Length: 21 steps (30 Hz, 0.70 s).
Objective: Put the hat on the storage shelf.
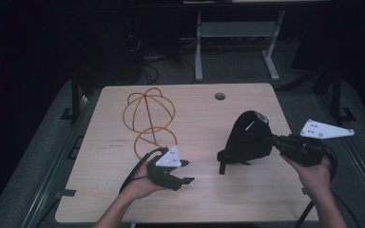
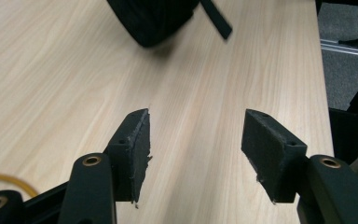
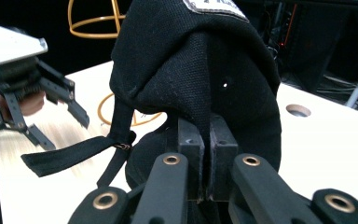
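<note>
A black cap [image 1: 248,137] is held at the right half of the wooden table [image 1: 100,190], raised with its crown upward and its lower edge just above or at the tabletop; contact cannot be told. It is pinched by the right gripper [image 3: 204,154], whose jaws are pressed together on a fold of the black fabric, as seen in the right gripper view. A black strap [image 3: 70,154] with a small metal buckle hangs from the cap's side toward the left gripper. A light label is seen at the cap's top, too cropped to be read.

The left gripper [image 1: 183,172] is held low over the table's near middle, apart from the cap, with its jaws spread and nothing between them; in the left gripper view the bare wood is seen between the pads [image 2: 137,149], and the cap's dark edge lies ahead of them.

A wire stand [image 1: 148,118] of orange-yellow hoops is placed on the table's left part, behind the left gripper. A round cable hole [image 1: 219,96] is set near the far edge.
</note>
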Motion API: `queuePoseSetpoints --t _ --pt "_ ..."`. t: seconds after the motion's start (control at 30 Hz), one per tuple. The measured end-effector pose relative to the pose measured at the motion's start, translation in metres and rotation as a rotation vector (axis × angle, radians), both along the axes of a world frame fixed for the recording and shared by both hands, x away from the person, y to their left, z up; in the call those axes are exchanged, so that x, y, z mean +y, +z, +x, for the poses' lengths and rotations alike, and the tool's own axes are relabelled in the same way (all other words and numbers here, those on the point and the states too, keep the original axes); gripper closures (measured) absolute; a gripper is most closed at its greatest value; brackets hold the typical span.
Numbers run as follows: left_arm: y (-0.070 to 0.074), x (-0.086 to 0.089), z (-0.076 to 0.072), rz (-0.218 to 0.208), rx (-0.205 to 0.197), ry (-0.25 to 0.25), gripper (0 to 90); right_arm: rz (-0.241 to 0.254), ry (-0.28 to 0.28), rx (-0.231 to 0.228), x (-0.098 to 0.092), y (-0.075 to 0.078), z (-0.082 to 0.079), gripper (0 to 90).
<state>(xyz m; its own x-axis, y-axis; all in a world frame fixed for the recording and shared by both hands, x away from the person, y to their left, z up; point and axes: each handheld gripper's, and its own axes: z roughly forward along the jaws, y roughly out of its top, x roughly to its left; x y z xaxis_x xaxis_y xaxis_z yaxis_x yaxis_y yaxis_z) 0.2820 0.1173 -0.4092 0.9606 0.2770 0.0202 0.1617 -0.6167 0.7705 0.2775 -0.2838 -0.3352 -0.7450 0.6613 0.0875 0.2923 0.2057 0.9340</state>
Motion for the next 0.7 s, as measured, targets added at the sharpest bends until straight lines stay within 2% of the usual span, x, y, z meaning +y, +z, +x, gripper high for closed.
queuePoseSetpoints --t 0.2,0.27,0.33,0.4,0.7 --pt "-0.011 0.011 -0.001 -0.006 0.007 0.022 40.2 -0.012 0.018 0.008 0.003 0.015 0.009 86.5" --pt "-0.013 0.012 -0.001 -0.002 0.006 0.025 39.6 -0.021 0.022 0.005 0.004 0.018 0.011 86.5" --pt "-0.017 0.014 -0.001 0.021 0.012 0.027 38.3 -0.026 0.028 0.013 0.007 0.024 0.016 86.5" --pt "-0.02 0.015 -0.002 0.015 0.018 0.037 37.8 -0.026 0.03 0.015 0.008 0.027 0.018 86.5" --pt "-0.026 0.019 -0.001 0.013 0.026 0.06 36.3 -0.021 0.05 0.018 0.015 0.041 0.029 86.5"
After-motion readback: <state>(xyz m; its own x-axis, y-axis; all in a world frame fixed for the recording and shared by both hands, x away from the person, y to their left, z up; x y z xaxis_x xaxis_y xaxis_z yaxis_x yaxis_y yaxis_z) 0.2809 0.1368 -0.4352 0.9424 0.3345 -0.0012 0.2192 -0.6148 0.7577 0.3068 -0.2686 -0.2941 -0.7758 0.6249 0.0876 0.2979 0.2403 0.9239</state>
